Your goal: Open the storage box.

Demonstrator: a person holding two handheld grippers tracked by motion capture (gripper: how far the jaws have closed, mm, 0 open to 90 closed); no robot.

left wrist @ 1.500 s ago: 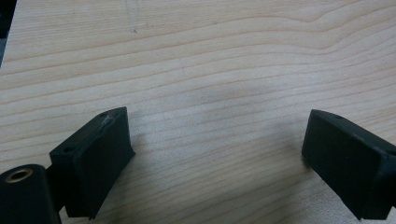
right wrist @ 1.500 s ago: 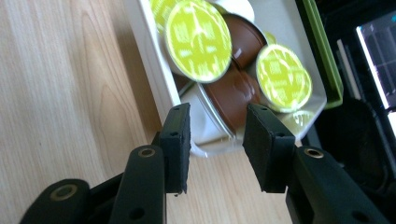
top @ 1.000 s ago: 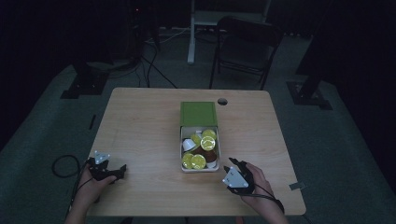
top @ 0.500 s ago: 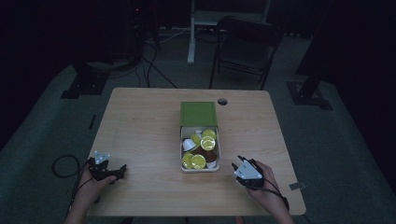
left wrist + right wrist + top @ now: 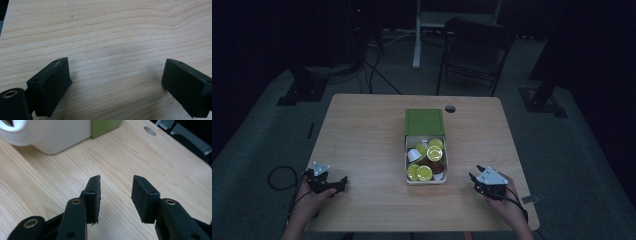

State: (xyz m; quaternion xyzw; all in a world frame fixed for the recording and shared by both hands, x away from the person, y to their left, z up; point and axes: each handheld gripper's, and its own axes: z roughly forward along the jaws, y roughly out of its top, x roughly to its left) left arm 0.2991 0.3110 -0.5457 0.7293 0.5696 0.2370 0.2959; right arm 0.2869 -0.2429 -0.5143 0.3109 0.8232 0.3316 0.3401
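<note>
A white tray [image 5: 408, 179] near the middle of the wooden table [image 5: 362, 135] holds several yellow-lidded and brown capsules [image 5: 424, 172]. Its green lid [image 5: 424, 121] lies at the far end of it. My left gripper [image 5: 339, 182] rests near the table's front left corner, held by a hand, with its jaws wide open over bare wood [image 5: 115, 50]. My right gripper [image 5: 472, 178] sits at the front right, to the right of the tray, jaws open with nothing between them. In the right gripper view the white tray's wall [image 5: 50, 137] and the green lid [image 5: 105, 126] lie ahead to the left.
A round cable hole [image 5: 450, 108] is in the table near its far edge, also seen as the hole [image 5: 150, 130] in the right gripper view. A dark chair [image 5: 472, 50] and stand legs are on the floor behind the table. A cable [image 5: 277, 177] loops off the front left.
My right gripper has moved right and toward the front edge, away from the tray. The left gripper has stayed in place.
</note>
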